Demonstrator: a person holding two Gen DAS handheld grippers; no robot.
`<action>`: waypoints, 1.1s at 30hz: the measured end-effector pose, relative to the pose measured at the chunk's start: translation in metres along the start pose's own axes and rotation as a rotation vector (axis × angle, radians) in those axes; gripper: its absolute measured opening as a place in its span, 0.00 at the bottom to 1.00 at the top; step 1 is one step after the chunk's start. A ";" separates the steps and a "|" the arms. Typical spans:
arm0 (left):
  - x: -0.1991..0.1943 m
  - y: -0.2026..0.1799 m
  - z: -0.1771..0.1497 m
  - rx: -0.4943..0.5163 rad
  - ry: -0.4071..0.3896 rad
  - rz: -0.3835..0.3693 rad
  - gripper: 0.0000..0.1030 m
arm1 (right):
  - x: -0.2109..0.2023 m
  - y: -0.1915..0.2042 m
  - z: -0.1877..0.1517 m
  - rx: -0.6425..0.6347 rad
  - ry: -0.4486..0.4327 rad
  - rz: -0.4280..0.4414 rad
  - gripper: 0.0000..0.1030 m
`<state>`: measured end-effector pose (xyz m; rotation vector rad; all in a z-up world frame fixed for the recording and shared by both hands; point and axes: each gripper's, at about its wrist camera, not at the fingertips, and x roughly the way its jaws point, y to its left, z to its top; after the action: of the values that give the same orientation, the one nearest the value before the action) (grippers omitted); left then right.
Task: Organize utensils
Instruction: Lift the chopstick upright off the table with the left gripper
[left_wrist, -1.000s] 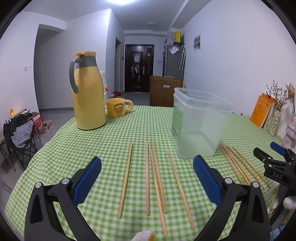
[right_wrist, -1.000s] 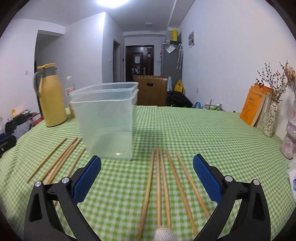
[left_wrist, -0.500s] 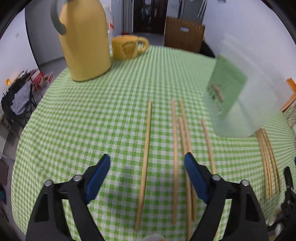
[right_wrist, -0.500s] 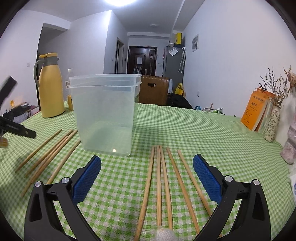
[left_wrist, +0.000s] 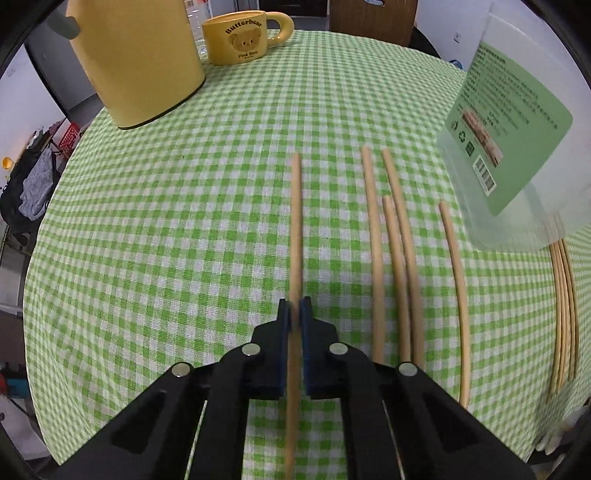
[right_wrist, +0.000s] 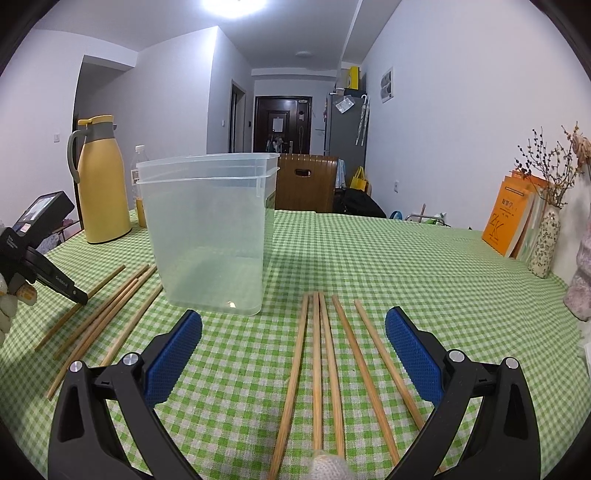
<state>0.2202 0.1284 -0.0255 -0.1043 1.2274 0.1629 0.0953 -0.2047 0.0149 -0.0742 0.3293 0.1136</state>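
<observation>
Wooden chopsticks lie in two groups on a green checked tablecloth (left_wrist: 166, 240), either side of a clear plastic container (right_wrist: 207, 236) (left_wrist: 517, 147). My left gripper (left_wrist: 295, 314) points steeply down and is shut on the leftmost chopstick (left_wrist: 295, 221), which runs between its blue pads. In the right wrist view the left gripper (right_wrist: 79, 295) meets that same stick at the far left. Three more chopsticks (left_wrist: 373, 240) lie just right of it. My right gripper (right_wrist: 293, 321) is open and hovers low over the right group of chopsticks (right_wrist: 317, 350), touching none.
A yellow thermos jug (left_wrist: 140, 62) and a yellow bear mug (left_wrist: 243, 40) stand at the far left of the table. Orange books (right_wrist: 509, 218) and a vase of dried twigs (right_wrist: 546, 243) sit at the right edge. The table's rounded edge (left_wrist: 40, 258) drops off to the left.
My left gripper tipped downward, came down over the leftmost chopstick and closed from wide open onto it. The right gripper stayed where it was, open.
</observation>
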 end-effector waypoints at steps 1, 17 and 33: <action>-0.001 0.000 0.000 0.001 0.003 -0.006 0.04 | 0.000 0.000 0.000 0.001 0.000 0.000 0.93; -0.104 -0.007 -0.037 -0.062 -0.574 -0.045 0.04 | -0.003 0.000 0.000 0.006 -0.017 0.002 0.93; -0.091 0.010 -0.065 -0.119 -0.863 -0.103 0.04 | 0.000 0.003 0.001 -0.009 0.003 0.000 0.93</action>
<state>0.1279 0.1214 0.0388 -0.1769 0.3509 0.1651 0.0949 -0.2021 0.0156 -0.0834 0.3322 0.1153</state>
